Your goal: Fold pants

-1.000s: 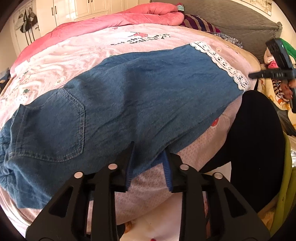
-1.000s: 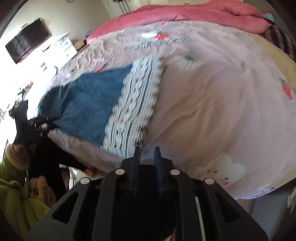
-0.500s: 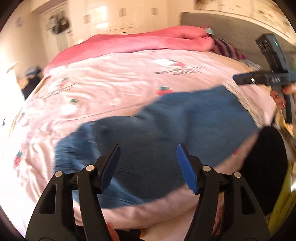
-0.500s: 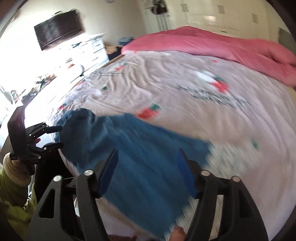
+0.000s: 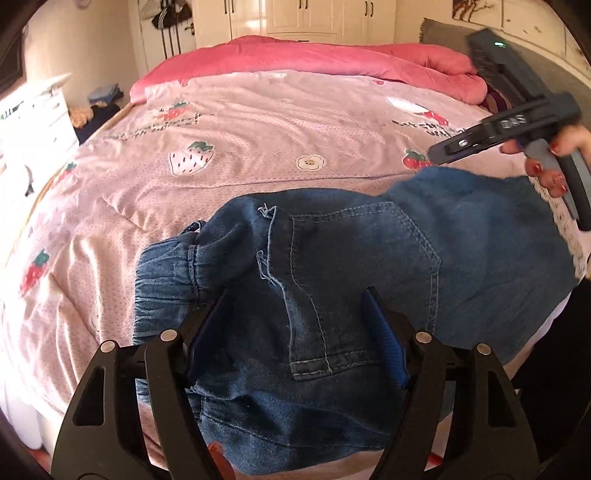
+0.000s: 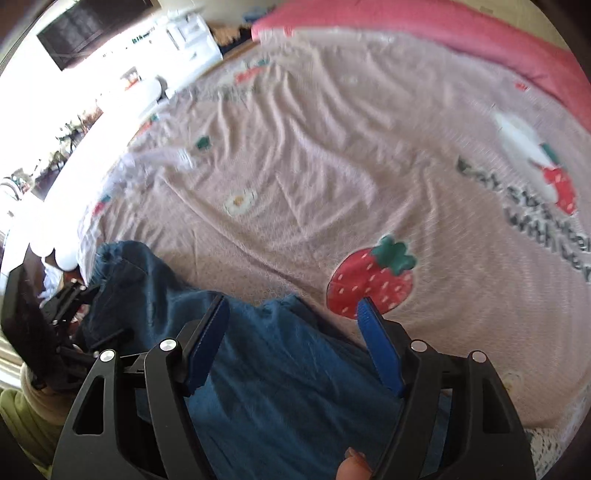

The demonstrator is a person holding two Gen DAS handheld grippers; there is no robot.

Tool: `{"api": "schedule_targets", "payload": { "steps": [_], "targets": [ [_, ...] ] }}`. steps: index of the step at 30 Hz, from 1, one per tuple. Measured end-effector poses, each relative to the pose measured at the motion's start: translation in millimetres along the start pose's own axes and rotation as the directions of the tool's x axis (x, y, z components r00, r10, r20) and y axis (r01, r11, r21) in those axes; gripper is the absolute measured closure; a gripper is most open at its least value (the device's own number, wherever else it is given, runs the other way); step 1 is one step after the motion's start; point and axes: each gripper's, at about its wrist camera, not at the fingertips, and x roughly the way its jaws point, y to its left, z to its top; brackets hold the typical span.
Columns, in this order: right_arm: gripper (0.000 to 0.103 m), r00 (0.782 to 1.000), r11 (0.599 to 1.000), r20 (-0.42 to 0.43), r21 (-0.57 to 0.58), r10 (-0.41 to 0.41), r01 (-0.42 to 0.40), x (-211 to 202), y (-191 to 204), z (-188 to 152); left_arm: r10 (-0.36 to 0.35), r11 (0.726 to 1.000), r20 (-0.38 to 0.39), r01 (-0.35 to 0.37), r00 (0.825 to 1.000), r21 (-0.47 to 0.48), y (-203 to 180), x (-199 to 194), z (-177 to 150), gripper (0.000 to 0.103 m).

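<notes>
Blue denim pants [image 5: 332,266] lie folded lengthwise on the pink strawberry bedspread [image 5: 258,140], elastic waistband at the left, back pocket up, lace-trimmed hem [image 5: 565,225] at the right. My left gripper [image 5: 295,299] is open and empty, just above the waist and pocket. My right gripper [image 6: 291,306] is open and empty over the leg part of the pants [image 6: 280,369]. The right gripper also shows in the left wrist view [image 5: 498,129], held above the hem end. The left gripper shows in the right wrist view [image 6: 70,302] at the waist end.
A rolled pink duvet [image 5: 314,55] lies along the far side of the bed. White wardrobes [image 5: 303,14] stand behind it. A white dresser [image 6: 184,33] and a dark screen [image 6: 92,26] are at the left. The bed's near edge runs just under the pants.
Both grippers opened from shut or nearly shut. The left gripper swung left from the inseam edge to over the waistband and pocket. The right gripper moved from the lace hem to over the leg.
</notes>
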Motion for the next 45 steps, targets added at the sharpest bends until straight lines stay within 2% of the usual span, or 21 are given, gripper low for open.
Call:
{"api": "schedule_targets", "payload": {
  "steps": [1,2,3,4,6,9,13,16,22,23,25,26,27,30,33,36,39,42,43,44,45],
  "targets": [
    [0.036,1.0,1.0,-0.02,0.009,0.011,-0.011,4,0,0,0.003,1.0,0.006,-0.003,1.0,-0.001,-1,0,-1,0.038],
    [0.057,0.999,1.0,-0.04,0.015,0.022,-0.022,8,1,0,0.006,1.0,0.01,-0.006,1.0,0.0,-1,1,-2,0.038],
    [0.088,0.998,1.0,-0.052,0.012,0.023,-0.022,11,2,-3,0.012,1.0,0.014,-0.012,1.0,0.009,-2,2,-4,0.038],
    [0.095,0.999,1.0,-0.05,0.003,0.02,-0.02,12,4,-5,0.02,1.0,0.022,-0.021,1.0,0.021,-3,2,-6,0.038],
    [0.097,1.0,0.999,0.01,-0.027,-0.02,0.02,6,10,-7,0.017,1.0,0.027,-0.017,0.999,0.019,-3,2,-7,0.038],
    [0.098,0.996,1.0,0.091,0.014,-0.026,0.025,-4,6,-3,-0.006,1.0,0.035,0.006,0.999,-0.008,4,3,-5,0.038],
    [0.098,0.996,0.999,0.072,0.034,-0.046,0.043,16,-6,1,-0.008,1.0,0.039,0.008,0.999,-0.015,5,3,-4,0.038],
    [0.096,0.997,0.996,0.081,0.086,0.005,-0.012,23,-23,0,-0.015,1.0,0.041,0.016,0.999,-0.017,6,3,-5,0.038],
    [0.092,0.971,0.984,0.23,0.173,-0.073,0.033,-46,-68,-26,-0.021,0.999,0.052,0.022,0.998,-0.028,7,0,-6,0.038],
    [0.09,0.966,0.984,0.25,0.178,-0.074,0.03,-57,-74,-33,-0.02,0.999,0.058,0.022,0.998,-0.03,7,-2,-5,0.038],
    [0.075,0.943,0.978,0.313,0.202,-0.112,0.05,-92,-91,-56,-0.028,0.998,0.065,0.032,0.997,-0.054,7,-12,-3,0.038],
    [0.06,0.932,0.973,0.331,0.218,-0.146,0.075,-106,-99,-68,-0.041,0.997,0.079,0.046,0.996,-0.067,7,-20,-1,0.037],
    [0.052,0.92,0.967,0.349,0.233,-0.177,0.098,-120,-106,-80,-0.061,0.994,0.102,0.069,0.993,-0.08,6,-29,3,0.036],
    [0.049,0.881,0.932,0.36,0.299,-0.308,0.203,-152,-131,-120,-0.099,0.989,0.168,0.116,0.981,-0.095,-2,-50,20,0.029],
    [0.041,0.88,0.911,0.327,0.343,-0.344,0.228,-157,-153,-144,-0.155,0.985,0.195,0.167,0.969,-0.051,-27,-55,44,0.025],
    [0.041,0.9,0.902,0.299,0.389,-0.318,0.189,-146,-168,-156,-0.215,0.977,0.17,0.214,0.962,0.026,-65,-34,68,0.025],
    [0.041,0.918,0.891,0.309,0.445,-0.247,0.09,-134,-181,-160,-0.296,0.955,0.092,0.294,0.951,0.034,-98,2,85,0.025],
    [0.042,0.933,0.878,0.312,0.478,-0.18,0.009,-125,-188,-156,-0.298,0.954,0.027,0.296,0.954,0.038,-124,35,93,0.025],
    [0.045,0.936,0.879,0.314,0.477,-0.162,-0.008,-121,-187,-155,-0.285,0.958,0.004,0.284,0.959,0.041,-129,46,94,0.025],
    [0.066,0.936,0.883,0.316,0.469,-0.156,-0.011,-120,-184,-154,-0.275,0.961,-0.009,0.276,0.961,0.038,-130,55,94,0.025],
    [0.08,0.935,0.887,0.313,0.463,-0.168,0.005,-118,-182,-154,-0.262,0.964,-0.029,0.263,0.965,0.032,-130,64,94,0.025]
  ]
}}
